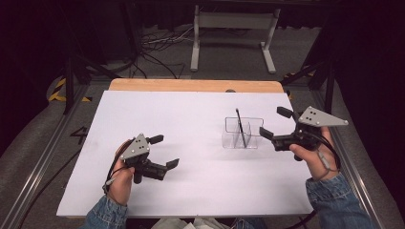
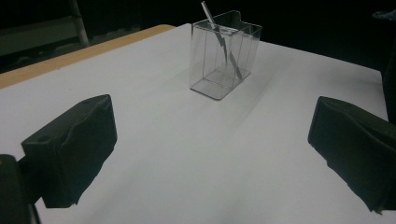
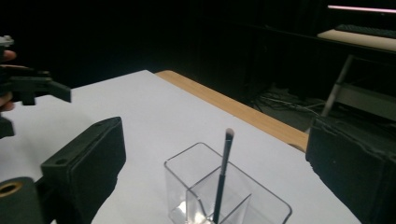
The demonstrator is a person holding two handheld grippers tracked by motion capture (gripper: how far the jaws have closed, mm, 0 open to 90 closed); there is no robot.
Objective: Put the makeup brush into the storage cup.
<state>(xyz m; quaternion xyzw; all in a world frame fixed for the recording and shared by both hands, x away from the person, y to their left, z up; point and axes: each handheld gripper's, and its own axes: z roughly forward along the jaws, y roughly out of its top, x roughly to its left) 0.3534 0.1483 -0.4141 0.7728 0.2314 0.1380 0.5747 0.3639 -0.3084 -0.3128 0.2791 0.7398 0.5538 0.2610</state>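
Observation:
A clear plastic box [image 1: 242, 133] with inner compartments stands on the white tabletop [image 1: 200, 181], right of centre. A thin dark brush [image 1: 240, 126] leans upright inside it, tip above the rim. My right gripper [image 1: 275, 122] hovers just right of the box, open, with nothing between its jaws. In the right gripper view the box [image 3: 261, 205] and brush [image 3: 223, 177] sit low between the two wide-apart jaws. My left gripper [image 1: 165, 151] rests at the front left, open and empty. It faces the box [image 2: 224, 56] and brush [image 2: 223, 39] from well away.
A wooden strip [image 1: 191, 85] borders the table's far edge. Behind it on the floor are a white metal stand [image 1: 234, 28] and loose cables [image 1: 157, 52]. Metal rails run along both sides of the table. The left gripper [image 3: 28, 88] shows at the far left of the right gripper view.

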